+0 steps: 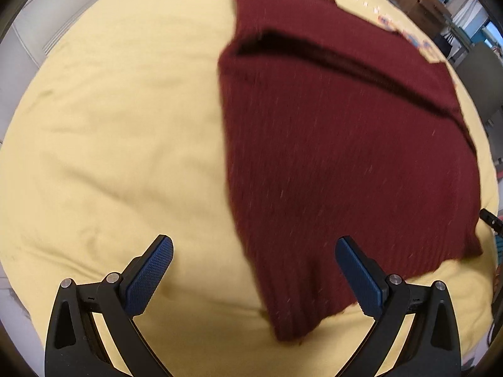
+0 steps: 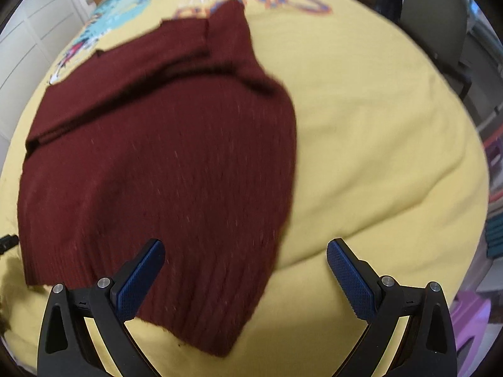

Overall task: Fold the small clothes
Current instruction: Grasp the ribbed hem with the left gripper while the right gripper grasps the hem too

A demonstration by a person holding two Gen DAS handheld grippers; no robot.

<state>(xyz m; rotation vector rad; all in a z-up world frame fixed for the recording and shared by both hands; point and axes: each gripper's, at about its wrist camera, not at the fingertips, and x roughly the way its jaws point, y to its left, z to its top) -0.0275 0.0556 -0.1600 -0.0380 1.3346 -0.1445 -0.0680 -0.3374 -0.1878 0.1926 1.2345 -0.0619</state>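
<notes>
Sweater (image 1: 345, 157) is spread flat on the yellow sheet (image 1: 110, 125), seen first from the left wrist view. It's a dark red knit, and a fold line is seen running across its far part, so one fold looks to be done already. The left gripper (image 1: 254, 270) is held just above the sweater's near hem, fingers spread wide, nothing gripped. One blue pad (image 1: 358, 273) is seen over the ribbed hem, the other out over bare sheet, so the hem's left corner sits between them.

From the right wrist view, the same sweater (image 2: 163, 163) is seen with its near right corner poking out between the fingers of the right gripper (image 2: 245, 273). Those fingers are released too, nothing pinched. A printed cartoon (image 2: 103, 22) on the sheet is seen just beyond the sweater's far edge.

Best guess: the bottom-up fold is being set up. Both hem corners would need to be pinched, lifted together and carried toward the far edge, kept level so the knit isn't skewed.
</notes>
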